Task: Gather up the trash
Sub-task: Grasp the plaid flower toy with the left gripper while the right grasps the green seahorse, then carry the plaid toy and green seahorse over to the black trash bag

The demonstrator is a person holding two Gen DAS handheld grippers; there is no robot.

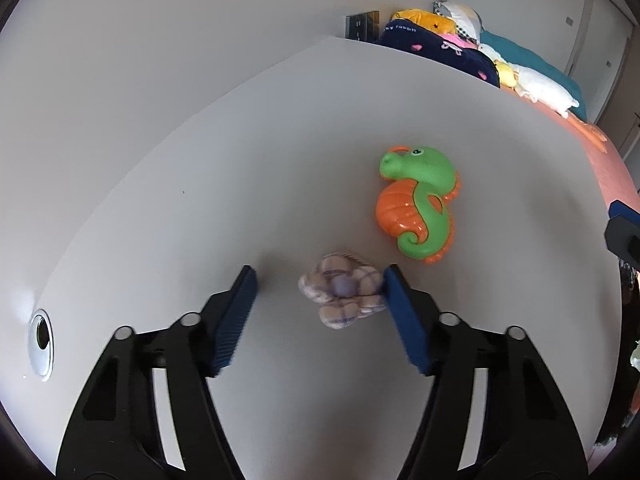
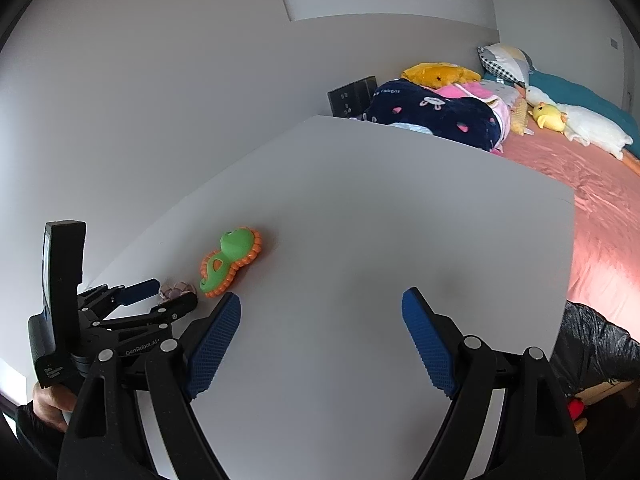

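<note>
Item: crumpled wad [image 1: 343, 290], the piece of trash on a white table [image 1: 280, 140]. Appearance: a small, lumpy ball of soft material, pale lilac and cream with a faint checked or netted pattern, bunched into rounded lobes around a darker purple centre; whether it is tissue, cloth or wrapper cannot be told. Location: on the near part of the table, between the blue ribbed pads of the left gripper [image 1: 320, 276]. Tool state, left: jaws partly spread; the pad at picture right touches the wad's edge, the other pad stands clear of it with bare table between, so nothing is pinched. Neighbouring item: green and orange plastic seahorse toy [image 1: 418, 204], lying flat just beyond the wad, apart from it. Tool state, right: right gripper [image 2: 321, 300] spread wide over bare table, nothing between its pads, well to the side of the wad. From the right wrist view the wad [image 2: 176, 290] shows small at the left gripper's tips, beside the toy. Background: bed [image 2: 580, 200] with pink cover, pillows and plush toys beyond the table.
</note>
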